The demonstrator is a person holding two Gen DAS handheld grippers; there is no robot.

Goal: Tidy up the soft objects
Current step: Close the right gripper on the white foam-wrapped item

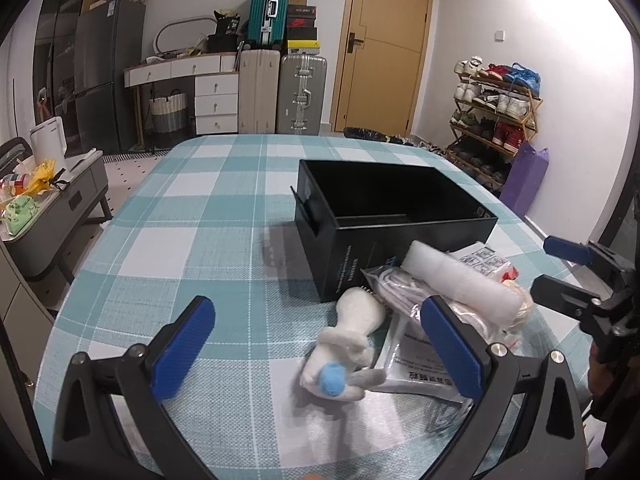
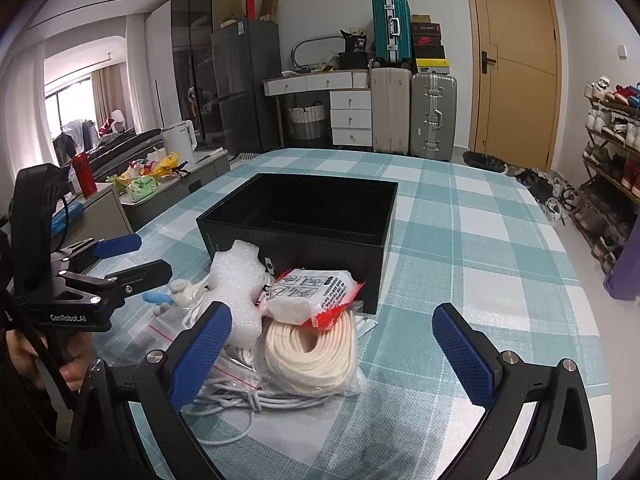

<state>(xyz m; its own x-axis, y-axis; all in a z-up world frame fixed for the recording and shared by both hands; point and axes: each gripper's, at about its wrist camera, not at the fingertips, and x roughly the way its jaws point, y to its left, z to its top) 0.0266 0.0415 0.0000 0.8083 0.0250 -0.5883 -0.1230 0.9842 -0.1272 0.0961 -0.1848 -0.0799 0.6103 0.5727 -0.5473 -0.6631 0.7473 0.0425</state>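
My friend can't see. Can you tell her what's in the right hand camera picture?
An open right gripper hovers over bagged cream rope, a foam roll and a red-and-white packet, piled before an empty black box on a checked tablecloth. The left gripper waits nearby.

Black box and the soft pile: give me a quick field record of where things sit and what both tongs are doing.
box: black box, open top, nothing visible inside
pile: in front of the box, on the checked tablecloth
items: plush toy, foam roll, cream cord coil, red-and-white packet
left tongs: open, around the plush toy
right tongs: open, over the cord coil
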